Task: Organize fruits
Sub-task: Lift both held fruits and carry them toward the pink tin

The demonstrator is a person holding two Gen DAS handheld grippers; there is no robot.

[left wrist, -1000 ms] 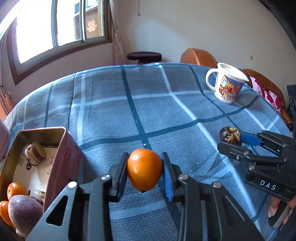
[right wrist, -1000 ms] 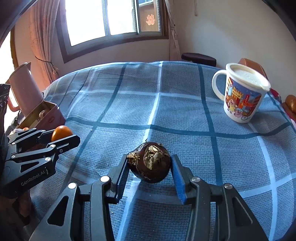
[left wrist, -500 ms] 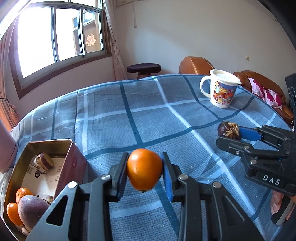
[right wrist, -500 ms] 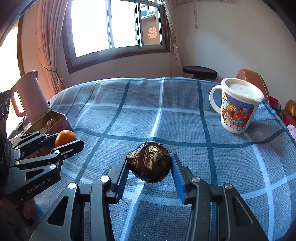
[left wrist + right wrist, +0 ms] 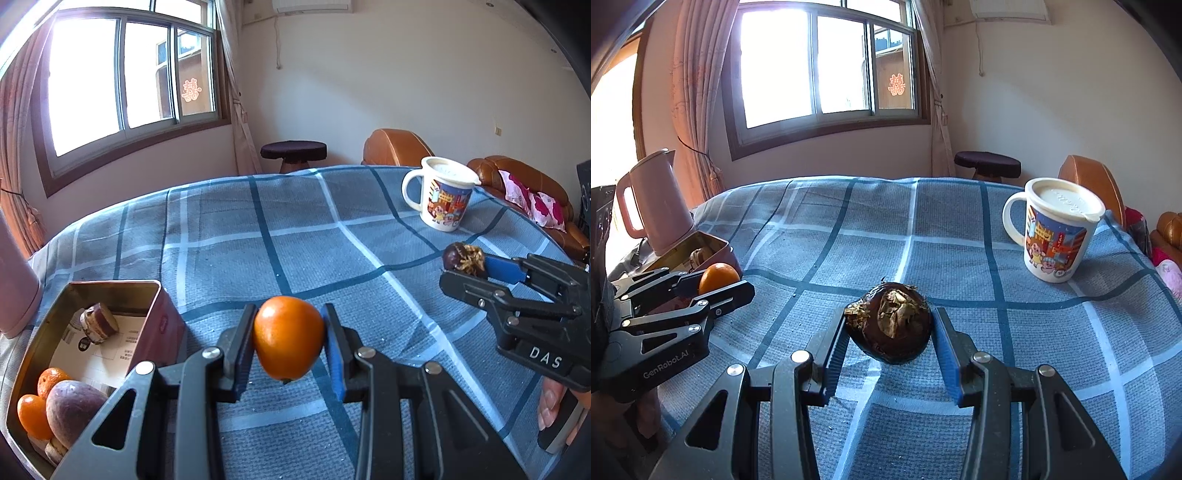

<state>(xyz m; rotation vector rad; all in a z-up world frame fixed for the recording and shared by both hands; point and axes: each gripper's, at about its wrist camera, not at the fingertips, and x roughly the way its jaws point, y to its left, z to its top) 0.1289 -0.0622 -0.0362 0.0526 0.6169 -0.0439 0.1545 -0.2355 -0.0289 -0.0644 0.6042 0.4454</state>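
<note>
**Both grippers loaded above an open stretch of cloth**

Left wrist view: the left gripper (image 5: 288, 345) has its jaws narrowed onto an orange fruit (image 5: 288, 343), both pads pressed to its sides, the fruit lifted off the blue checked tablecloth (image 5: 258, 236); beyond the jaws the cloth lies bare up to its curved far edge; below and left of the jaws stands the open tin (image 5: 92, 332), its near wall just beside the left finger, with small oranges (image 5: 40, 398), a purple fruit (image 5: 72, 408) and a brown cut piece (image 5: 98, 323) inside; to the right of the jaws, well apart, the right gripper (image 5: 469, 264) carries a dark brown fruit (image 5: 463, 255); a cartoon mug (image 5: 441, 197) stands farther off near the cloth's right edge.

Right wrist view: the right gripper (image 5: 890, 332) is closed a little wider on the dark brown fruit (image 5: 890, 325), its papery patch facing the camera, both pads touching it, the fruit clear of the tablecloth (image 5: 886, 221); ahead of the jaws the cloth is open to the far edge; to the left of the jaws the left gripper (image 5: 713, 282) holds the orange fruit (image 5: 718, 278) just in front of the tin (image 5: 701, 247); a pink kettle (image 5: 657, 199) stands behind the tin at the cloth's left edge; the mug (image 5: 1056, 236) sits to the right, beyond the jaws, well apart.
</note>
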